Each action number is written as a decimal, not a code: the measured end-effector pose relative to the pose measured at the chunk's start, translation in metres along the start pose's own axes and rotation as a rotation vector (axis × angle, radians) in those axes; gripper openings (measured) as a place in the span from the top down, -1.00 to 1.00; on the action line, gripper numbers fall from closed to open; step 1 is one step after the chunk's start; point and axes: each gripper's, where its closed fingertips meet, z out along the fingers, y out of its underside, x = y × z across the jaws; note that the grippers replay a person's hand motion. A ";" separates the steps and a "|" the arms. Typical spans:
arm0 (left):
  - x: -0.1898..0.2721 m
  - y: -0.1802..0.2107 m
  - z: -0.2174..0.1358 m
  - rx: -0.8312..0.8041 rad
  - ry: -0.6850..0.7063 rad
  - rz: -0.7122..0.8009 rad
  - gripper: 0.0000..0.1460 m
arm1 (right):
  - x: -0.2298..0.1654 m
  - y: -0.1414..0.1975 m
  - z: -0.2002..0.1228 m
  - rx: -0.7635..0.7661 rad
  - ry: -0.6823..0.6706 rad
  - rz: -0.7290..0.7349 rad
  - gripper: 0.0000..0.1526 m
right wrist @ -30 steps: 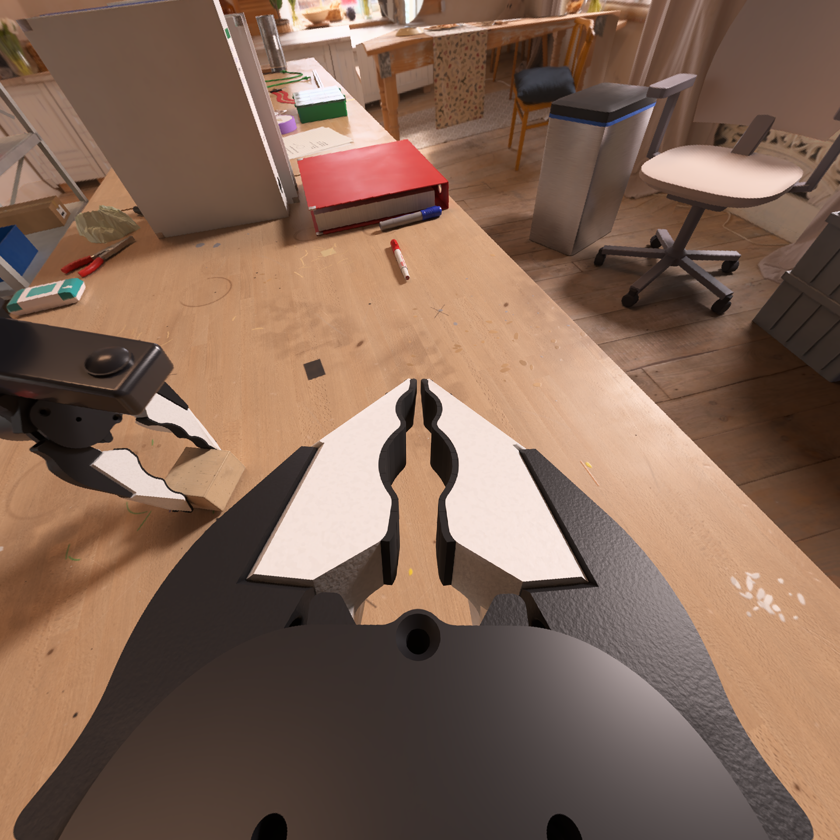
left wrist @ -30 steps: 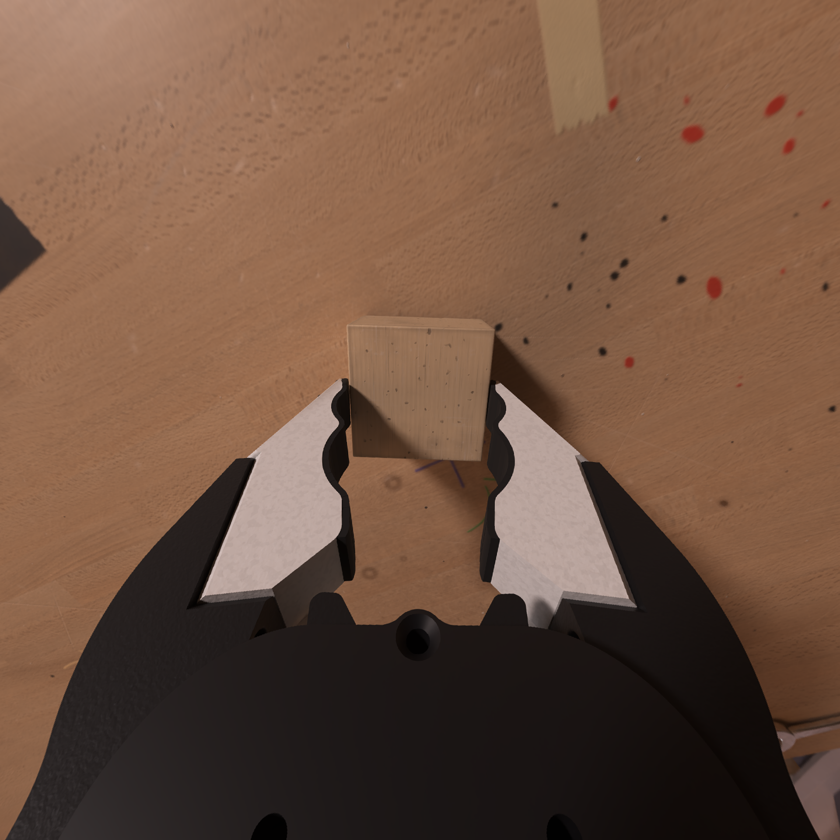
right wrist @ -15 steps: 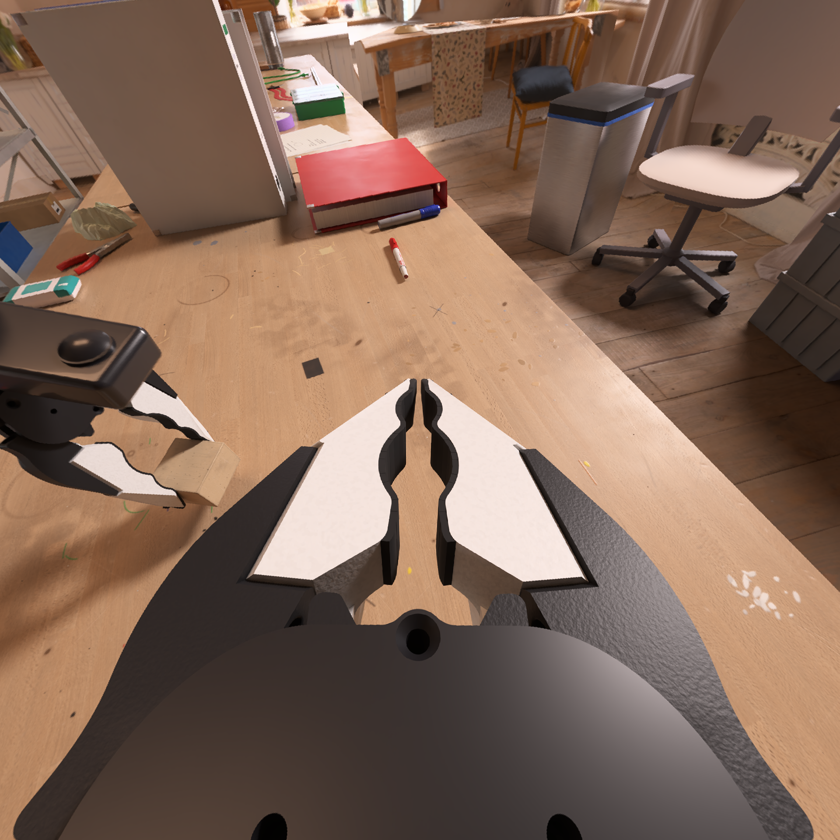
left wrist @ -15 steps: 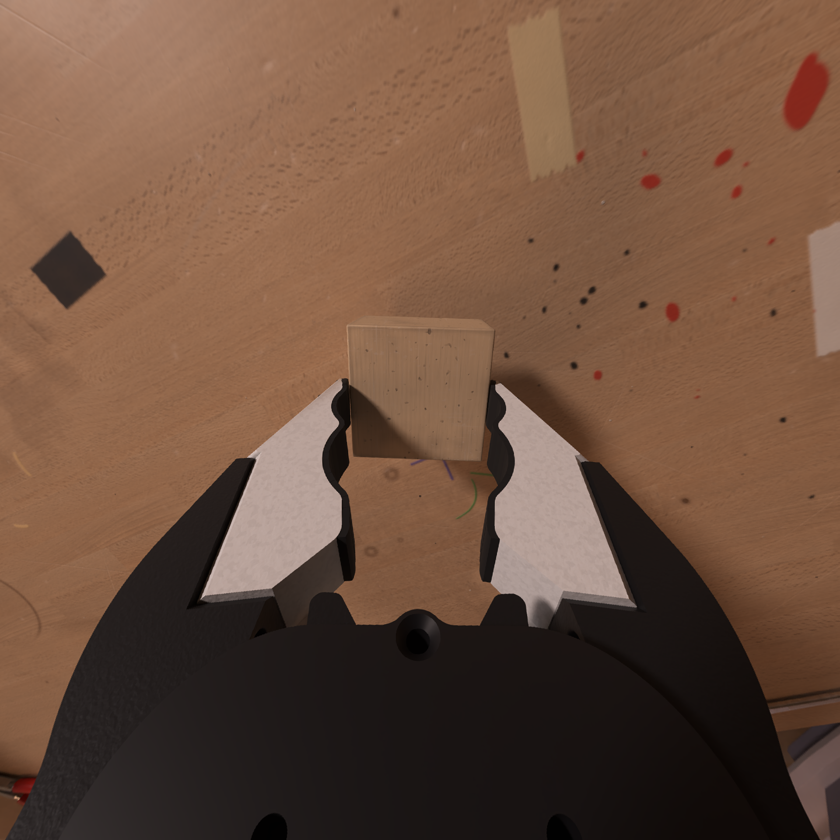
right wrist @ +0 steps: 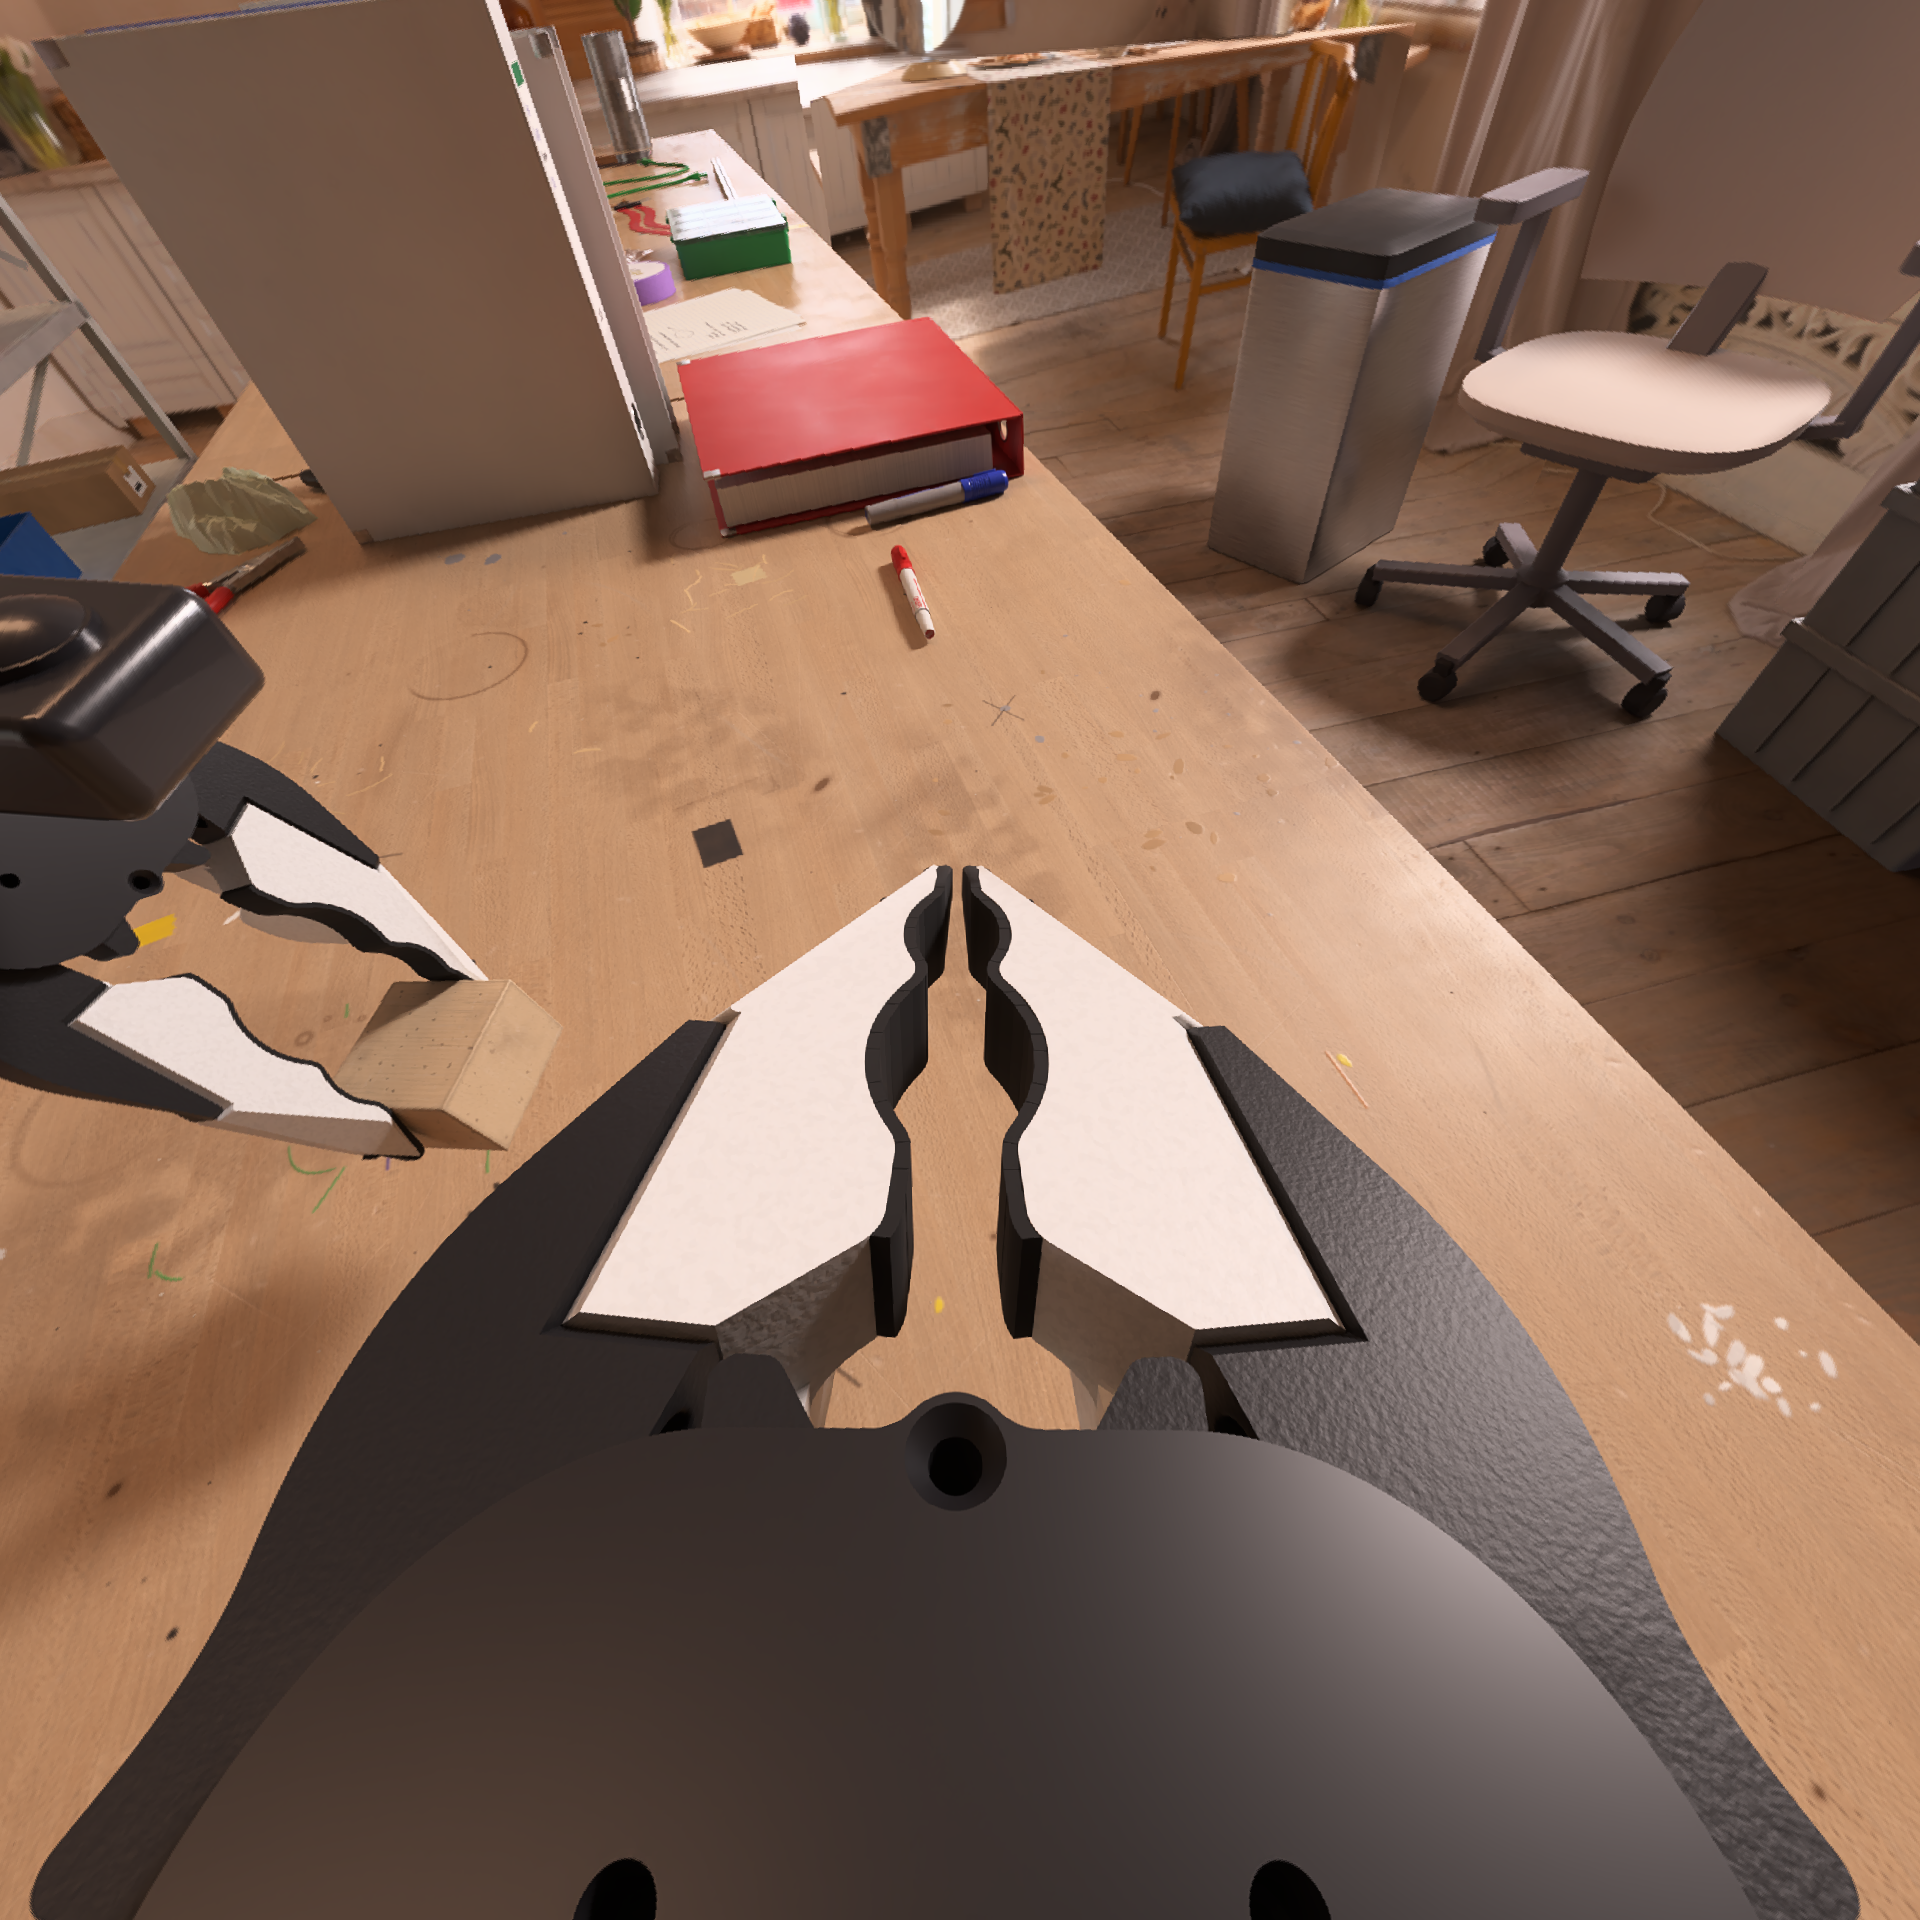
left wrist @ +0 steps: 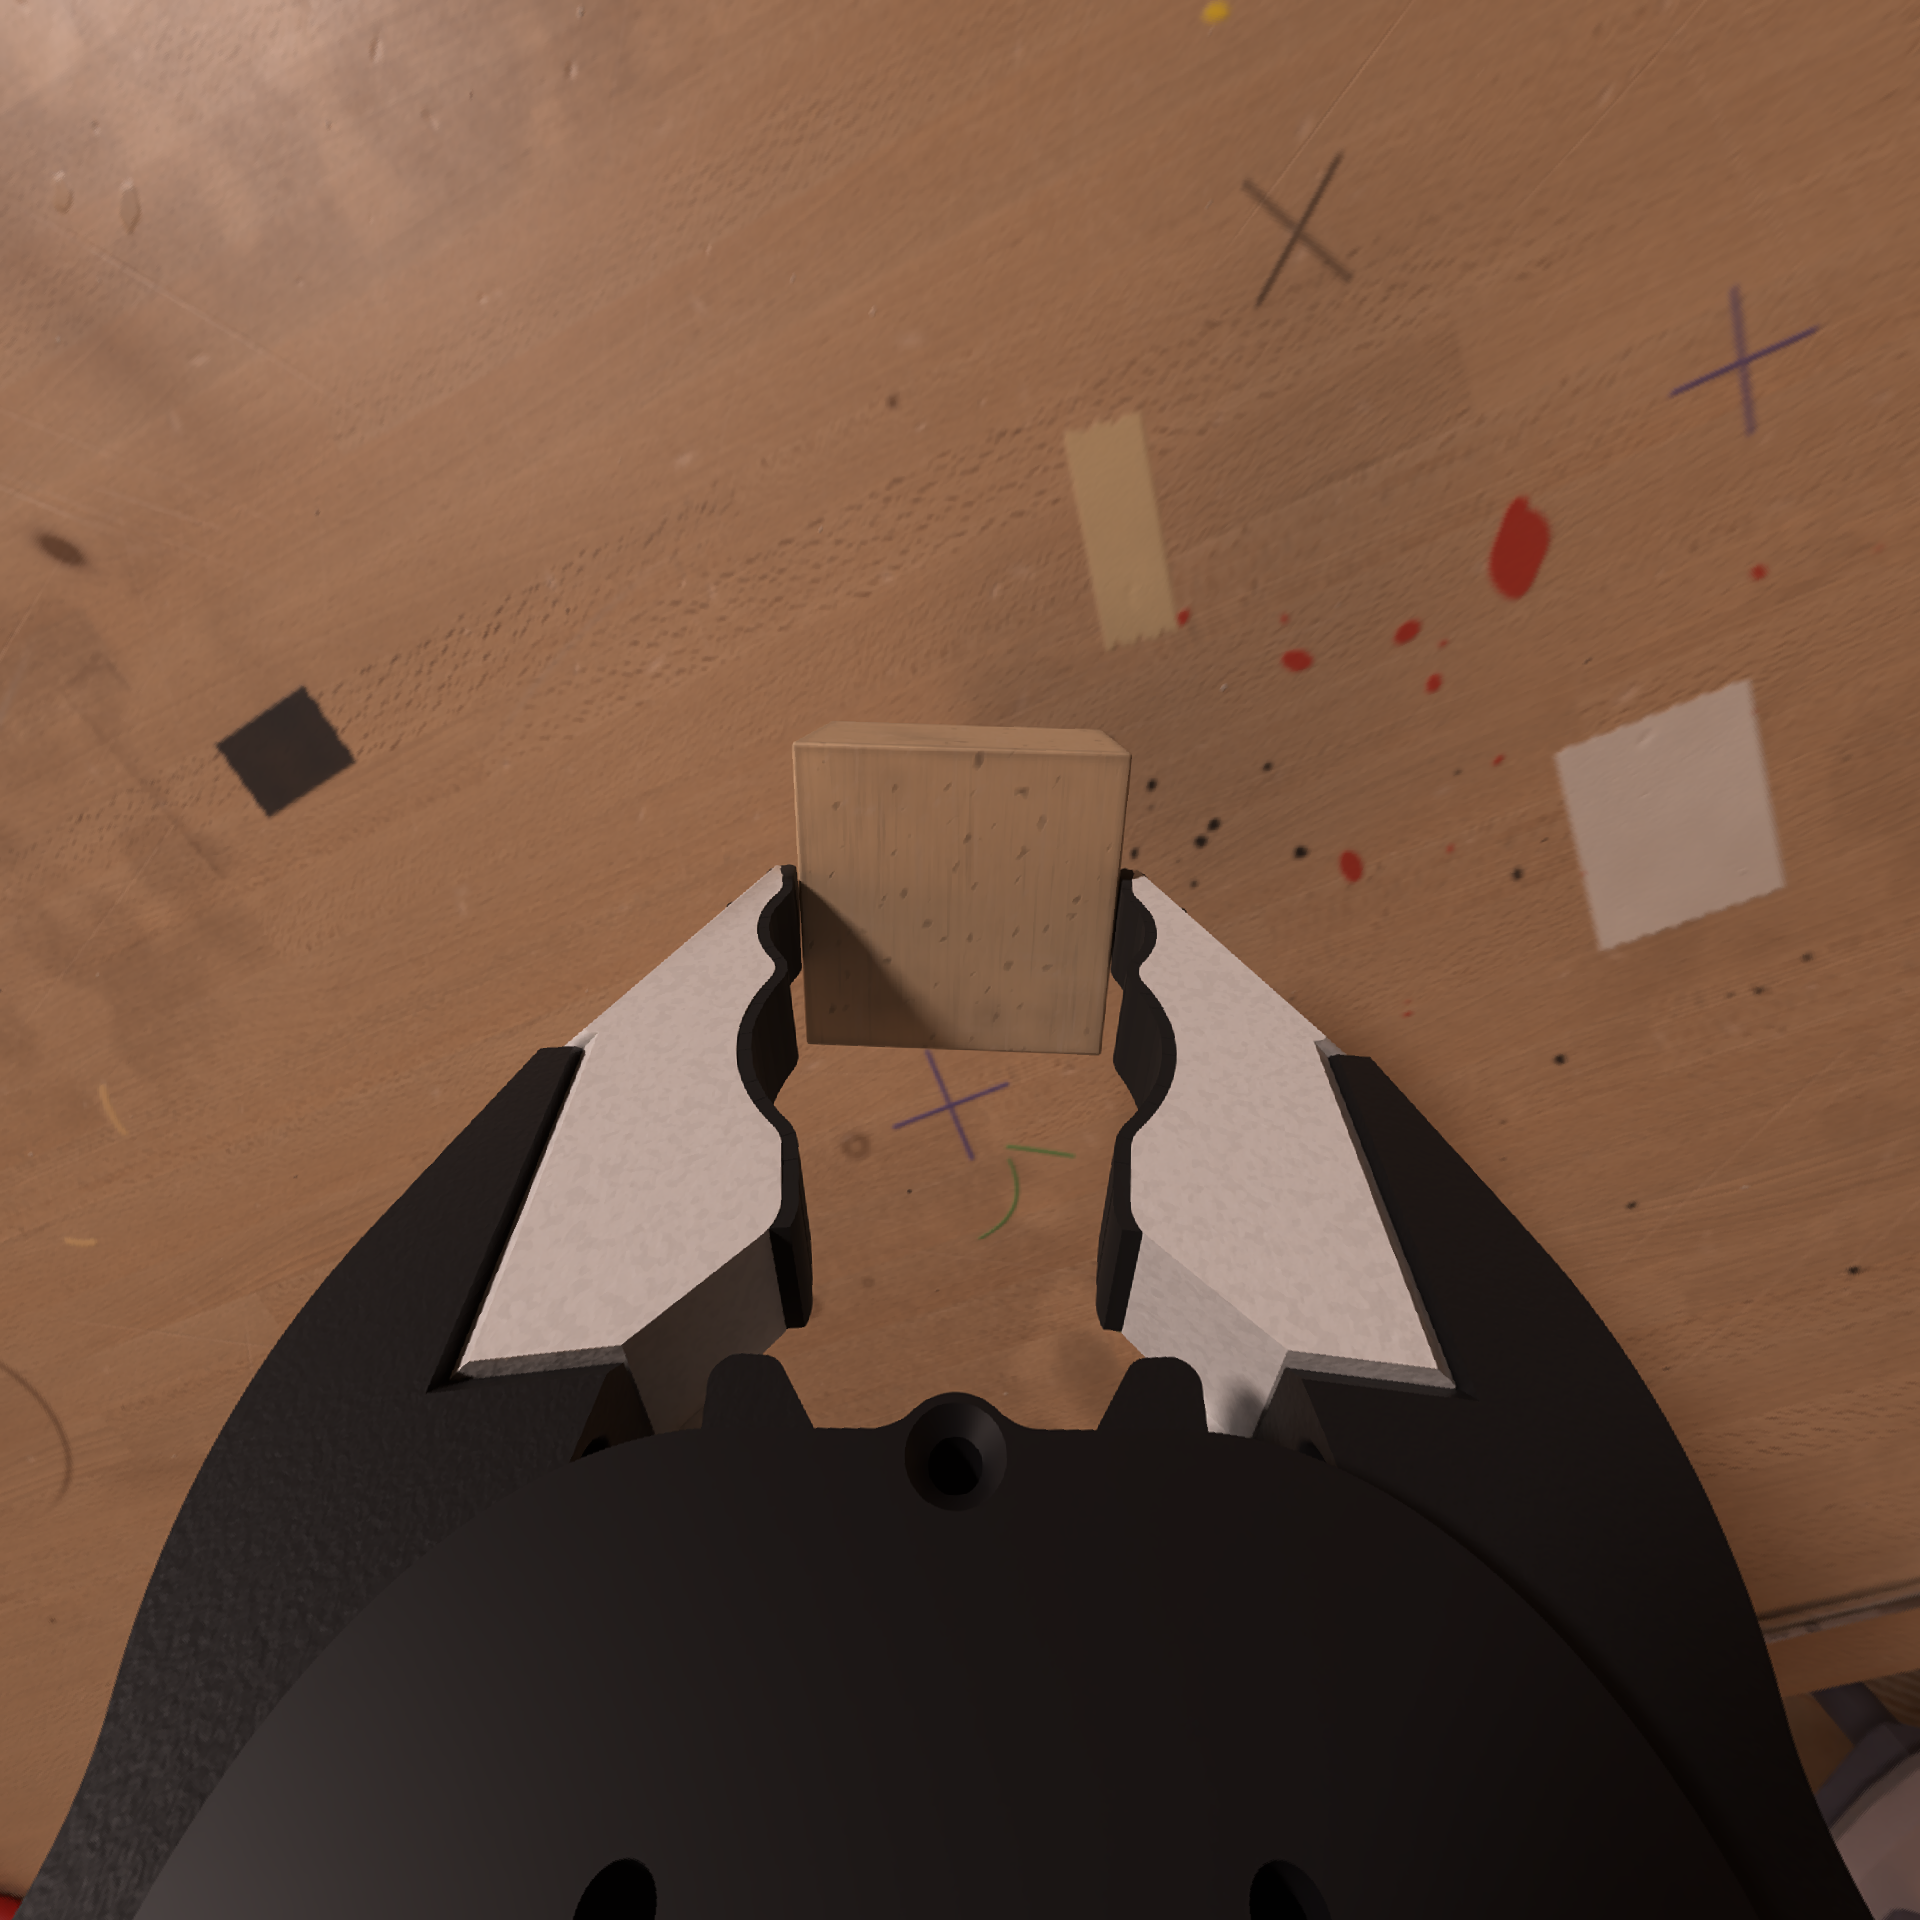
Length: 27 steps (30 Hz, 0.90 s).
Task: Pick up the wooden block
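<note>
Our left claw (left wrist: 956, 883) pinches the block (left wrist: 958, 894) between its tips. The table (left wrist: 520, 416) has dropped farther below the block than a second ago, so we judge the lift nearly done. Right of the block, our right claw (right wrist: 956, 883) hangs pressed together, empty.

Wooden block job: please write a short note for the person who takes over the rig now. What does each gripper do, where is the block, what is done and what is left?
Left gripper: shut on the wooden block, one fingertip on each side face.
Right gripper: shut, holds nothing, hovers over the table to the right of the block.
Block: in the right wrist view it appears clear of the table, with its far end tilted down.
Done: grasp made, lift apparently begun.
Left: raise it further and keep the grip firm; only the fingertips hold it, so it could slip.
</note>
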 end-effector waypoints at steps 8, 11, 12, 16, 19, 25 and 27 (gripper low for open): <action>0.004 -0.024 -0.001 0.005 0.021 -0.035 0.17 | 0.000 0.000 0.000 0.003 -0.001 -0.001 0.98; 0.001 -0.031 -0.001 0.019 0.054 -0.084 0.17 | 0.000 0.000 0.000 0.009 -0.009 0.003 0.98; 0.001 -0.034 -0.001 0.024 0.058 -0.094 0.17 | 0.000 0.000 0.000 0.011 -0.011 0.005 0.98; 0.002 -0.036 0.002 0.018 0.081 -0.119 0.17 | 0.000 0.000 0.000 0.019 -0.020 0.011 0.98; 0.003 -0.035 0.007 0.011 0.094 -0.133 0.17 | 0.000 0.000 0.000 0.025 -0.027 0.016 0.98; 0.006 -0.033 0.014 -0.002 0.107 -0.135 0.17 | 0.000 0.000 0.000 0.032 -0.037 0.023 0.98; 0.006 -0.034 0.013 0.007 0.110 -0.135 0.17 | 0.000 0.000 0.000 0.034 -0.039 0.024 0.98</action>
